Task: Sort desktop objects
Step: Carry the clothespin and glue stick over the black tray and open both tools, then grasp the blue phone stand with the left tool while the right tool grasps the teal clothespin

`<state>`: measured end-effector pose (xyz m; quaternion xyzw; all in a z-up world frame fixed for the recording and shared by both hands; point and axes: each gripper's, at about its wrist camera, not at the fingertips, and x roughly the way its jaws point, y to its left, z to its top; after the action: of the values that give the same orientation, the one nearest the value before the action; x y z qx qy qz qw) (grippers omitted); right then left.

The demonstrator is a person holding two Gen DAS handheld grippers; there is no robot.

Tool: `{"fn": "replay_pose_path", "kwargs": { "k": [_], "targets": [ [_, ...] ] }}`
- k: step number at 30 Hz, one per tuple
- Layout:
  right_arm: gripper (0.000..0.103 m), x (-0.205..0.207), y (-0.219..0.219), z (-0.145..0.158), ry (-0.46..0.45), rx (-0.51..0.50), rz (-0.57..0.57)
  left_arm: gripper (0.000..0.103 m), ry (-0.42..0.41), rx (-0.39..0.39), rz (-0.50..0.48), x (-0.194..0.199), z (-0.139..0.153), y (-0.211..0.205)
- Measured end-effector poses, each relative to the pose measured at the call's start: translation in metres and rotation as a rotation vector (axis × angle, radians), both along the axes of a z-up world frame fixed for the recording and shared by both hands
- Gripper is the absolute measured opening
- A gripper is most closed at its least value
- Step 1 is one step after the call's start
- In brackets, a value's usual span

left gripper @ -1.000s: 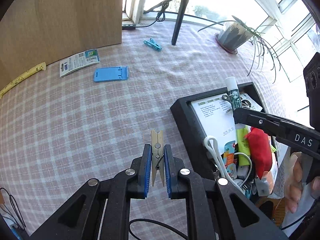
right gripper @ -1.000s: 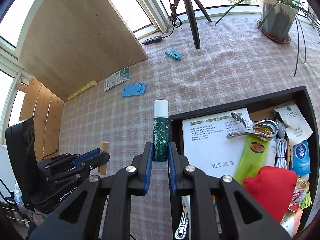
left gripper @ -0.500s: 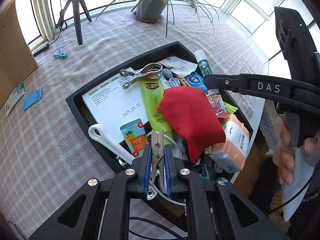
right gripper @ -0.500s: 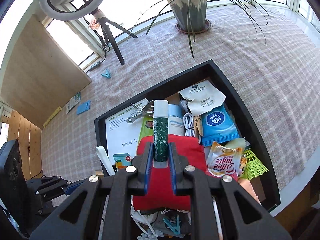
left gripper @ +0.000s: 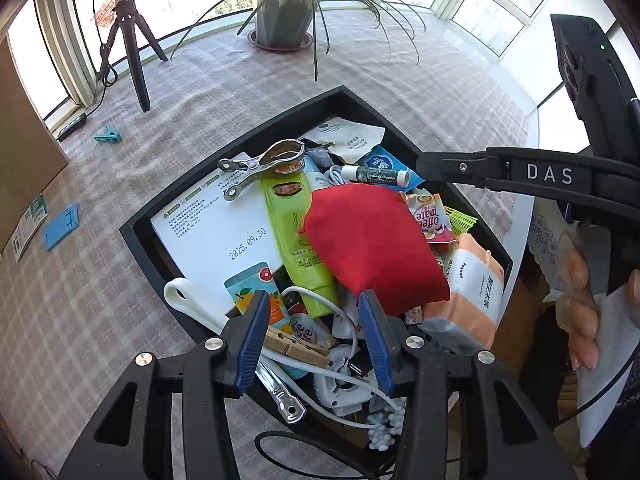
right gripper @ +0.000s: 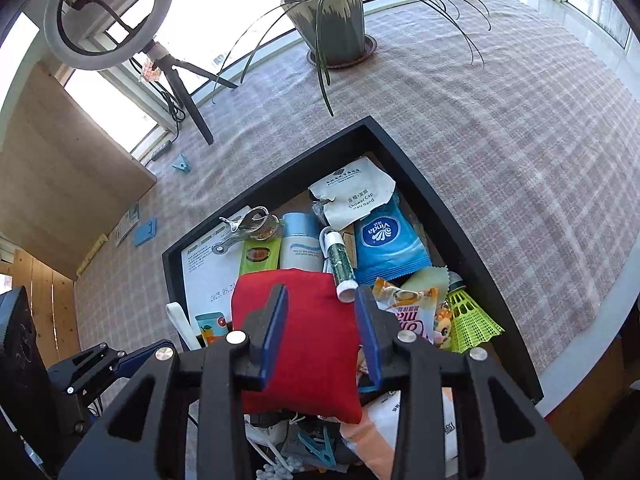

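Over the black tray [left gripper: 144, 240] on the bench, both tools have just been opening: the left tool [left gripper: 316, 336] stands apart above the wooden clothespin [left gripper: 296, 346] lying among the clutter, and the right tool [right gripper: 322, 334] gapes over the red pouch [right gripper: 304, 332], with the lip-balm tube [right gripper: 340, 260] lying loose beside it.

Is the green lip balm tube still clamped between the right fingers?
No. The lip balm tube lies loose in the black tray beside the blue tissue pack, and the right gripper has just opened with nothing between its fingers.
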<state>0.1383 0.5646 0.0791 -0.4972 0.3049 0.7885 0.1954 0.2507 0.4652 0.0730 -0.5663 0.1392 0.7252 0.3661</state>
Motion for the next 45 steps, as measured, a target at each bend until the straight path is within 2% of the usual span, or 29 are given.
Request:
{"fn": "replay_pose_path", "kwargs": {
  "k": [6,11,15,23,27,30,35,45],
  "targets": [
    [0.037,-0.021,-0.014,0.007,0.007,-0.003,0.053,0.043,0.021,0.008,0.037,-0.018,0.004,-0.022],
    [0.045,-0.050,-0.034,0.010,0.020,-0.026,0.117,0.043,0.030,0.001,0.094,-0.051,0.001,-0.056],
    [0.045,-0.080,-0.053,0.012,0.015,-0.019,0.184,0.043,0.064,-0.040,0.141,-0.082,-0.006,-0.089],
    [0.048,-0.158,-0.093,0.011,-0.006,0.032,0.327,0.045,0.074,-0.079,0.153,-0.149,-0.027,-0.139],
    [0.048,-0.204,-0.099,0.000,-0.022,0.020,0.370,0.046,0.083,-0.116,0.148,-0.186,-0.040,-0.153],
    [0.048,-0.237,-0.096,-0.012,-0.029,-0.033,0.388,0.051,0.063,-0.128,0.145,-0.216,-0.053,-0.161],
    [0.049,-0.286,-0.090,-0.041,-0.071,-0.093,0.388,0.051,0.053,-0.158,0.157,-0.260,-0.080,-0.164],
    [0.049,-0.356,-0.079,-0.089,-0.109,-0.038,0.406,0.052,-0.026,-0.145,0.095,-0.302,-0.122,-0.144]
  ]
}}
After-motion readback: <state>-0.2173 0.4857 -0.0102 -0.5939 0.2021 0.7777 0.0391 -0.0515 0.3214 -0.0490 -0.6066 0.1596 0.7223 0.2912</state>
